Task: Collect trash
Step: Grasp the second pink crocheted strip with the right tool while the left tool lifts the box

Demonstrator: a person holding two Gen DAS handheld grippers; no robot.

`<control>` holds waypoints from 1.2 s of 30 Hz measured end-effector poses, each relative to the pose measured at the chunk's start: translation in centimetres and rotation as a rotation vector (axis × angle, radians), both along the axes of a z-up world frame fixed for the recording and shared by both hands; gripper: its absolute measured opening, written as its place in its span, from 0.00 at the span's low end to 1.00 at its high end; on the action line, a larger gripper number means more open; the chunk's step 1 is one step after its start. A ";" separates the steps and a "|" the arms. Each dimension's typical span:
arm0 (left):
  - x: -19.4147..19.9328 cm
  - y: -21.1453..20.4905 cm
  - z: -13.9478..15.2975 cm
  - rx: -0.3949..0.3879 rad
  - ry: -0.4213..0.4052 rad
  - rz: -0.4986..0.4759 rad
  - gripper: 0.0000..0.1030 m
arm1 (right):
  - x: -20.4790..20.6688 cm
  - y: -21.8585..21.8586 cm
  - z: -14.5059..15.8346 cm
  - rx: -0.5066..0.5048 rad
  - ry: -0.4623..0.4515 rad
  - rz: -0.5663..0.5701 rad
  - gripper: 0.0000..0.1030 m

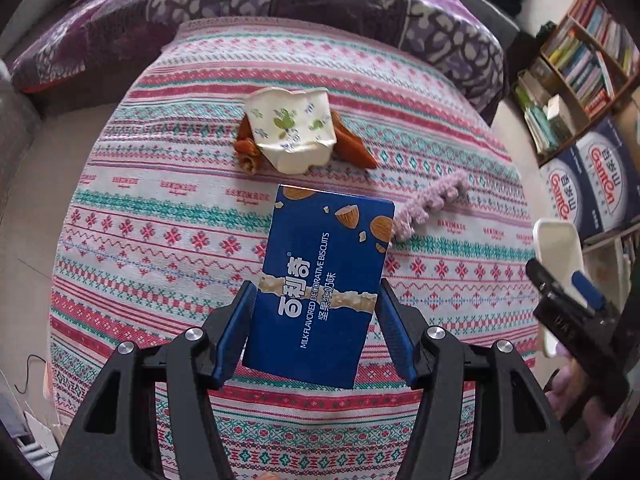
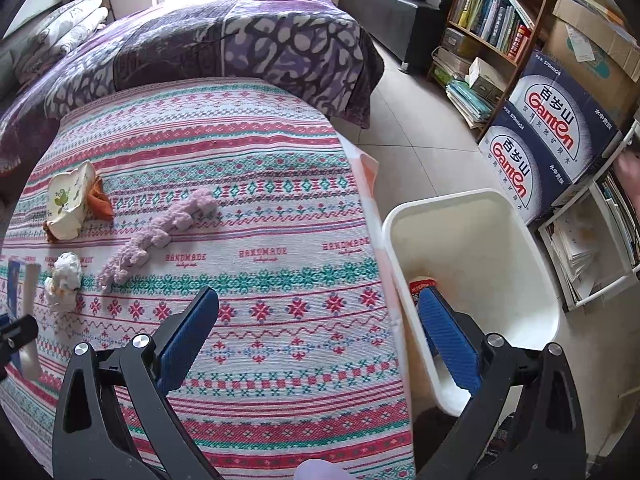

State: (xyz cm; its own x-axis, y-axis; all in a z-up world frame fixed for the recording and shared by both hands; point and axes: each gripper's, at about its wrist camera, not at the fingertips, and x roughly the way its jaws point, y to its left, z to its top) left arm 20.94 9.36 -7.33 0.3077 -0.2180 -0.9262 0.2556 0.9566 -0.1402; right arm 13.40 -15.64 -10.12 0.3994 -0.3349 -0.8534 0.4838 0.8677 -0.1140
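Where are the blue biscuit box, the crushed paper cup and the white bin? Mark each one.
blue biscuit box (image 1: 320,280): left wrist view, middle of its printed front.
crushed paper cup (image 1: 292,128): left wrist view, its flattened flowered side.
white bin (image 2: 480,240): right wrist view, its bare inner wall.

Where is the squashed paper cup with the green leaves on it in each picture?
Left wrist view: the crushed paper cup lies top centre on the patterned tablecloth, beyond the blue biscuit box in the left gripper.
Right wrist view: the same cup lies far left on the cloth.
Shared landmark: the purple knitted strip, to the cup's right in both.
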 end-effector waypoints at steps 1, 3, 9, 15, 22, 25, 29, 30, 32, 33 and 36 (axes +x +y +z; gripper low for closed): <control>0.5 0.5 0.5 -0.007 -0.016 0.024 0.58 | 0.3 0.3 -0.2 0.013 0.005 0.006 0.93; 0.6 1.3 1.6 -0.034 -0.041 0.069 0.58 | 1.1 0.7 -0.8 0.064 0.015 0.000 0.93; 1.4 3.1 3.7 -0.100 -0.081 0.158 0.58 | 5.3 0.4 -2.4 0.251 0.006 -0.190 0.93; 1.9 4.4 4.7 -0.151 -0.084 0.194 0.58 | 9.8 1.8 -3.9 0.248 0.018 -0.331 0.93; 2.2 4.9 5.1 -0.174 -0.086 0.204 0.58 | 12.3 3.6 -6.8 0.177 0.102 -0.332 0.88; 2.2 5.0 5.2 -0.177 -0.090 0.202 0.58 | 12.1 4.3 -7.1 0.169 0.080 -0.291 0.82; 2.2 5.2 5.2 -0.179 -0.090 0.212 0.58 | 12.1 6.0 -6.2 0.167 0.056 -0.114 0.41; 2.2 5.2 5.2 -0.177 -0.090 0.214 0.58 | 12.0 6.3 -5.9 0.174 0.061 -0.085 0.29; 2.3 5.1 5.1 -0.171 -0.090 0.218 0.58 | 11.9 6.6 -5.5 0.205 0.075 -0.033 0.23; 2.3 5.1 5.1 -0.167 -0.093 0.221 0.58 | 11.7 6.7 -5.3 0.230 0.075 -0.004 0.22; 2.2 4.9 5.2 -0.148 -0.112 0.228 0.58 | 11.0 7.2 -4.3 0.238 0.074 0.056 0.22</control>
State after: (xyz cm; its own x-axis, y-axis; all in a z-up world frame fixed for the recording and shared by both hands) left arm 23.13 14.26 -2.11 0.4624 -0.2620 -0.8470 0.0583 0.9623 -0.2658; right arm 24.40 -8.41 -14.43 0.3450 -0.1003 -0.9332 0.4326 0.8994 0.0632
